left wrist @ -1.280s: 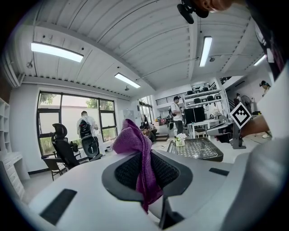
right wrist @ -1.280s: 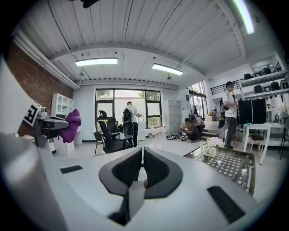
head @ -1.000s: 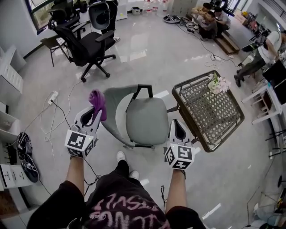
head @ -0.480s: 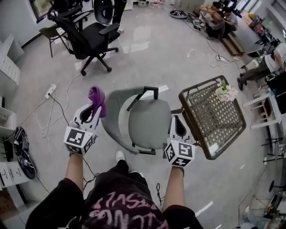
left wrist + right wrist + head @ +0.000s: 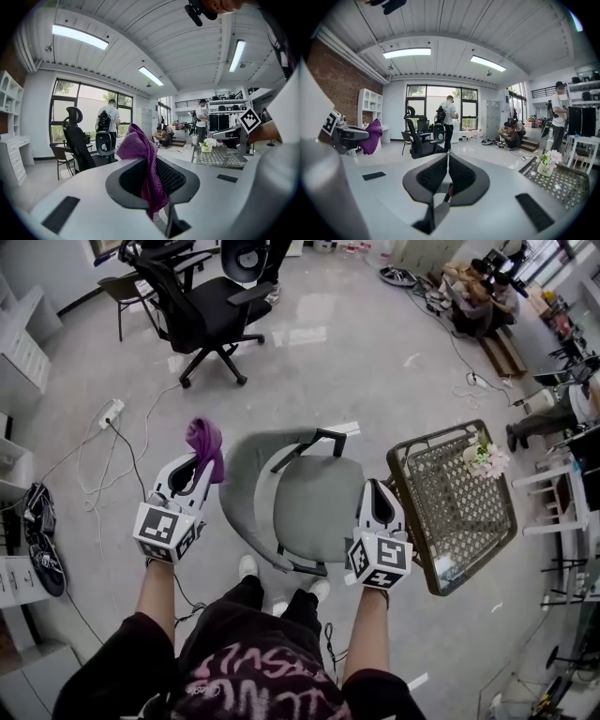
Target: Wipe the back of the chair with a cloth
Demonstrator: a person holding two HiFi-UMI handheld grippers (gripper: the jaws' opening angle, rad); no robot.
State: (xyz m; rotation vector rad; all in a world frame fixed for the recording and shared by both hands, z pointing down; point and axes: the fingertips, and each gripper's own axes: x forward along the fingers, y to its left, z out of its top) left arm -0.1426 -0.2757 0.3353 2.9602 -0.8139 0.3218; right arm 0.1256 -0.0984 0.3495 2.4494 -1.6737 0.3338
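Note:
A grey chair (image 5: 314, 502) stands just ahead of me in the head view, its curved back (image 5: 236, 486) on the left side. My left gripper (image 5: 197, 468) hovers beside that back, apart from it, and is shut on a purple cloth (image 5: 204, 440). In the left gripper view the cloth (image 5: 139, 154) bunches up above the closed jaws and hangs down between them. My right gripper (image 5: 374, 491) is over the chair's right edge, jaws shut with nothing in them (image 5: 447, 165). The right gripper view also catches the cloth (image 5: 370, 136) at far left.
A wicker metal table (image 5: 459, 512) with a small flower pot (image 5: 487, 460) stands close on the chair's right. A black office chair (image 5: 211, 320) is farther ahead. A power strip (image 5: 111, 413) and cables lie on the floor at left. People sit at the far right (image 5: 473, 292).
The chair and wicker table have slid lower and rightward in the head view as the view shifted. Both grippers keep their pose; the left still holds the cloth.

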